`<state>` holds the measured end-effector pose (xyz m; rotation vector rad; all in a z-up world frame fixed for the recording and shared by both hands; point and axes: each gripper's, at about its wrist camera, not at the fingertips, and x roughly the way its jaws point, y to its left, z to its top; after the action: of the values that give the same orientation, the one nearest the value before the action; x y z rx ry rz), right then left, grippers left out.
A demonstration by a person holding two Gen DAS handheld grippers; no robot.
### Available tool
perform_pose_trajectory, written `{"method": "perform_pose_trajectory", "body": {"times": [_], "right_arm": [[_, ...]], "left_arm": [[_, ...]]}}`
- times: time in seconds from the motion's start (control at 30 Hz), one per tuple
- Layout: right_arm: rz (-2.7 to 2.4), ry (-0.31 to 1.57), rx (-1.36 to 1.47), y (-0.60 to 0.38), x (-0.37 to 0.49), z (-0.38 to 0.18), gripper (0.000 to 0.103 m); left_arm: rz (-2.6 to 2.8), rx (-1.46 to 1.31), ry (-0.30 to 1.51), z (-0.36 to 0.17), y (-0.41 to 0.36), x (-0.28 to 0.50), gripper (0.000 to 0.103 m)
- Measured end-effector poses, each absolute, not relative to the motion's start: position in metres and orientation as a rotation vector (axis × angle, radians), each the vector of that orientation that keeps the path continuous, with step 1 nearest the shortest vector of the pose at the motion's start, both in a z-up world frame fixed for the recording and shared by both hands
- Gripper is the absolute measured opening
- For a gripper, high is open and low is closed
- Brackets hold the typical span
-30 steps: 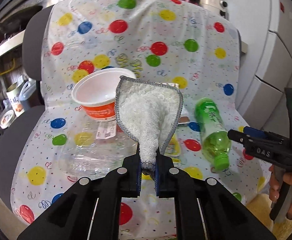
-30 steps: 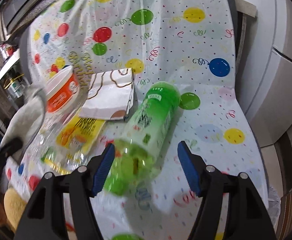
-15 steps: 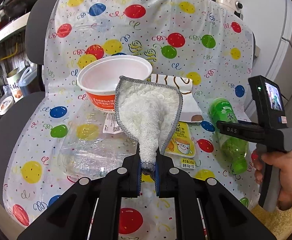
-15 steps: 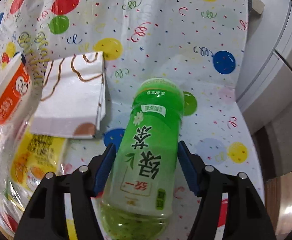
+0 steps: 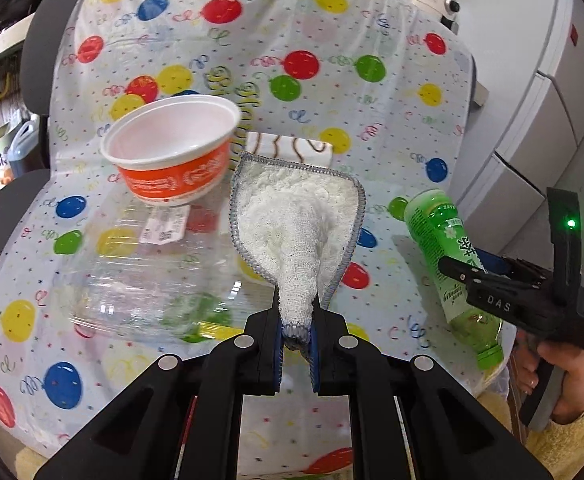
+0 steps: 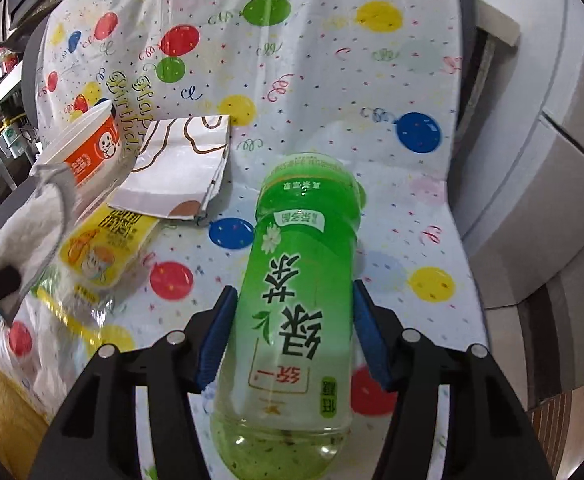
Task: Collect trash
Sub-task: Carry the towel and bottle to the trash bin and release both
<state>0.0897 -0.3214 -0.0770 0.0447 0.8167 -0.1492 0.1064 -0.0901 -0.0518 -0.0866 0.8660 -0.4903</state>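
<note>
1. Green plastic fills the right wrist view: the tea bottle (image 6: 295, 308) lies on its side near the right edge of the balloon-print cover (image 6: 371, 80), its body now between the jaws of the right gripper (image 6: 293, 336), where a second ago only its cap end had come between the blue pads.
2. Those jaws are closing on the bottle; the right pad looks to touch the label, while a sliver of gap shows at the left pad, so I judge the grip not yet firm.
3. The left gripper (image 5: 295, 346) is clamped on the corner of a white cloth (image 5: 295, 224), held up over the middle of the cover as before.
4. Other trash lies toward the left side: an orange-banded bowl (image 5: 172, 148), a clear plastic jug (image 5: 140, 280), a paper bag (image 6: 176, 172) and a yellow packet (image 6: 104, 248).
5. Once the pinch completes, the bottle should be ready to lift away as the first piece collected.
</note>
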Motion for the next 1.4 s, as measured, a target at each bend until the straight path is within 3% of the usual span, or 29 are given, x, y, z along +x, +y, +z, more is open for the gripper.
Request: {"method": "perform_pose_trajectory", "body": {"times": [0.4,0.9,1.4], "right_arm": [[-0.169,0.697,0.111,-0.372,-0.023,-0.057,0.058],[-0.480,0.752,0.328,-0.499,-0.167,-0.124,0.058],[-0.529,0.759,0.401,-0.534,-0.202,-0.145,0.058]], "left_arm": [[-0.614,-0.085,0.852,-0.052,-0.186,0.050,0.011],[-0.947,0.072,0.881,-0.075,-0.347,-0.050,0.011],[-0.985,0.148,0.908,-0.097,-0.407,-0.066,0.011]]}}
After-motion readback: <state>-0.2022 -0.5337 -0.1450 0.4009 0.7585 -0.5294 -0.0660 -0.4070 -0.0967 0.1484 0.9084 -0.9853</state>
